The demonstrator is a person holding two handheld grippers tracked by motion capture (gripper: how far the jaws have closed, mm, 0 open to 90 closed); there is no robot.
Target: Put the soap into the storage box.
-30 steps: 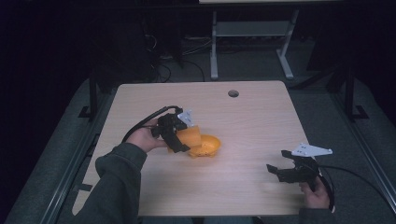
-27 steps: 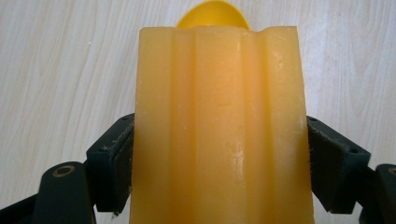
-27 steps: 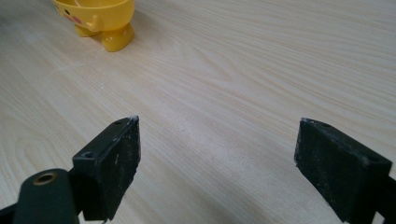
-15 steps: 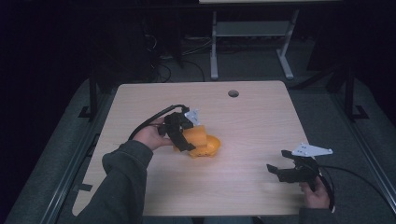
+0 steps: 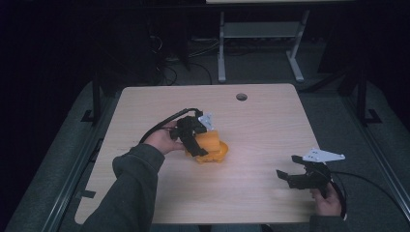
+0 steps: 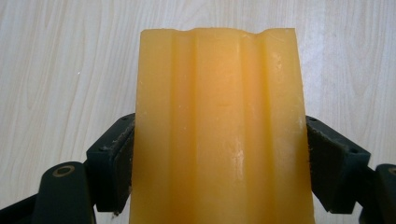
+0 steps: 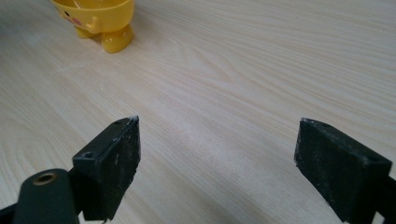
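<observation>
My left gripper (image 6: 219, 144) is shut on an orange ribbed block (image 6: 219, 116), with a black pad (image 6: 119, 163) pressed to each long side. In the high view this gripper (image 5: 199, 141) holds the orange block (image 5: 211, 139) left of the table's centre, right at a yellow footed cup (image 5: 217, 154); whether they touch I cannot tell. My right gripper (image 5: 288, 167) rests open near the front right of the table. Bare wood shows between its jaws in the right gripper view (image 7: 217, 154). The yellow footed cup (image 7: 100, 18) stands far off at the top left there.
The wooden table (image 5: 270, 130) has a round cable hole (image 5: 241, 96) near its far edge. A dark floor with cables and a metal stand (image 5: 261, 43) lies beyond it.
My left gripper has shifted a little to the right with the orange block, which now stands more upright by the yellow cup. The right gripper has not moved.
</observation>
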